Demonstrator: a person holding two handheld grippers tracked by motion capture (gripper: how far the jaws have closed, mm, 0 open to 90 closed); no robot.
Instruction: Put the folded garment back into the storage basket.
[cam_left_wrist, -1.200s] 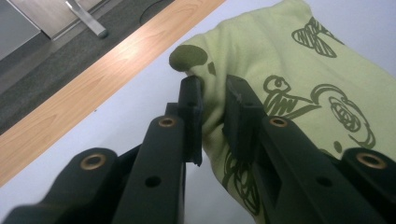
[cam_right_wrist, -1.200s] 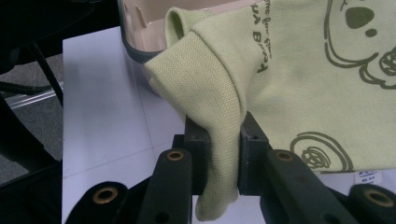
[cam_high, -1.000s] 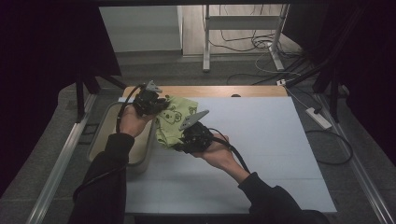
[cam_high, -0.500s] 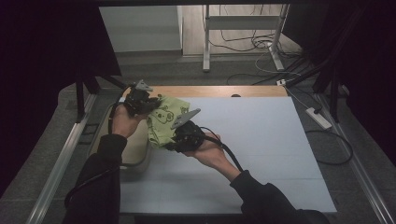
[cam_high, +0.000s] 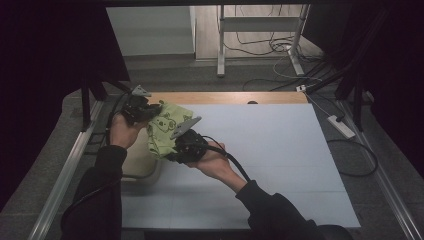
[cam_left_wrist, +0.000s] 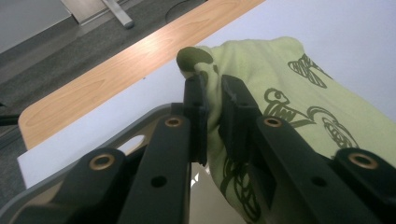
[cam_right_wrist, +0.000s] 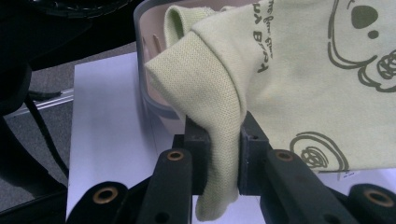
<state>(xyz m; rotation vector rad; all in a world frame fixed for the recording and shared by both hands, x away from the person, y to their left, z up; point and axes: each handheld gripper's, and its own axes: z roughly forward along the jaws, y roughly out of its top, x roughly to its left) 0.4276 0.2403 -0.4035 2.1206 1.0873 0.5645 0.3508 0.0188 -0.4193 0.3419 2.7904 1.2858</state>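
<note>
A light green cloth (cam_high: 164, 129) printed with dark cartoon figures hangs in the air between both grippers, above the left side of the white table (cam_high: 280, 150). My left gripper (cam_high: 149, 111) pinches its upper far corner, and its jaws (cam_left_wrist: 212, 100) have just tightened on the fabric (cam_left_wrist: 289, 93). My right gripper (cam_high: 172, 151) holds the lower near part; in the right gripper view its jaws (cam_right_wrist: 217, 140) are shut on a folded ribbed edge of the cloth (cam_right_wrist: 303, 70). The fabric hides part of each pad.
A beige tub (cam_high: 142, 167) sits at the table's left edge, below the cloth; its rim shows in both gripper views (cam_left_wrist: 140, 125) (cam_right_wrist: 140, 56). A wooden strip (cam_high: 240, 97) runs along the far edge. Cables and a metal stand lie on the floor beyond.
Both hands have carried the cloth to the left, so it now hangs over the tub. Both grips have stayed on the fabric.
</note>
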